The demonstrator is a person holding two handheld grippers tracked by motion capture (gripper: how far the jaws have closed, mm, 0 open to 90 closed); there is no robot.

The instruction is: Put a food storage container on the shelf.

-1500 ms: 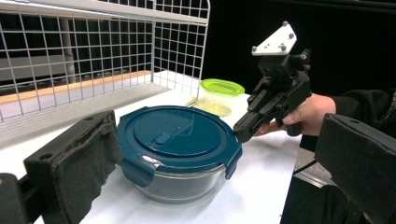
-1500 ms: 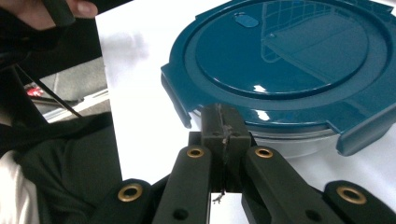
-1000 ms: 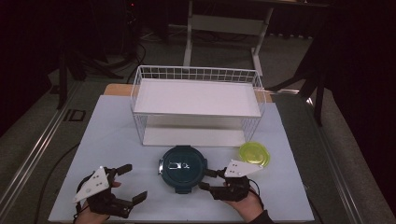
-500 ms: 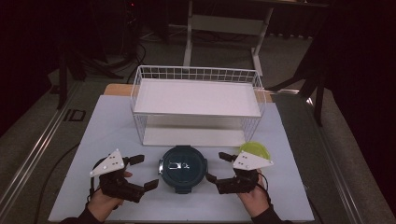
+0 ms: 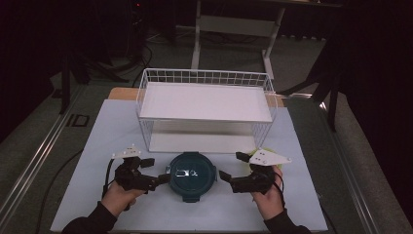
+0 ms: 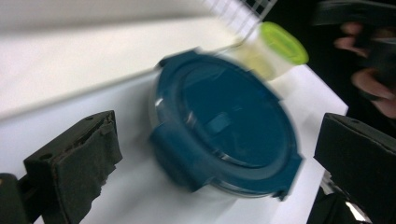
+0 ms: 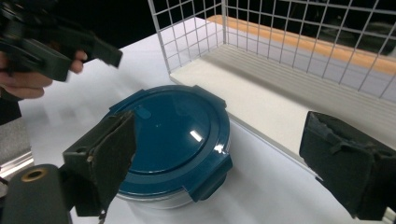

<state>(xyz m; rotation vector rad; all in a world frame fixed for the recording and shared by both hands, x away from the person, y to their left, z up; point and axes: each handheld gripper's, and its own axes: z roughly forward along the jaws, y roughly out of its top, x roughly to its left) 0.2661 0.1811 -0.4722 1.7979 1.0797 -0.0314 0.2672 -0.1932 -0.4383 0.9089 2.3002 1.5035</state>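
Simply round dark-teal lidded container

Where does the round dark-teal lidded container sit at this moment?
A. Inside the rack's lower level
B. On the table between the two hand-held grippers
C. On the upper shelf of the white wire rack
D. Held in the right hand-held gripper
B: the round dark-teal lidded container rests on the white table, between the open left hand-held gripper and right hand-held gripper, in front of the white wire rack.
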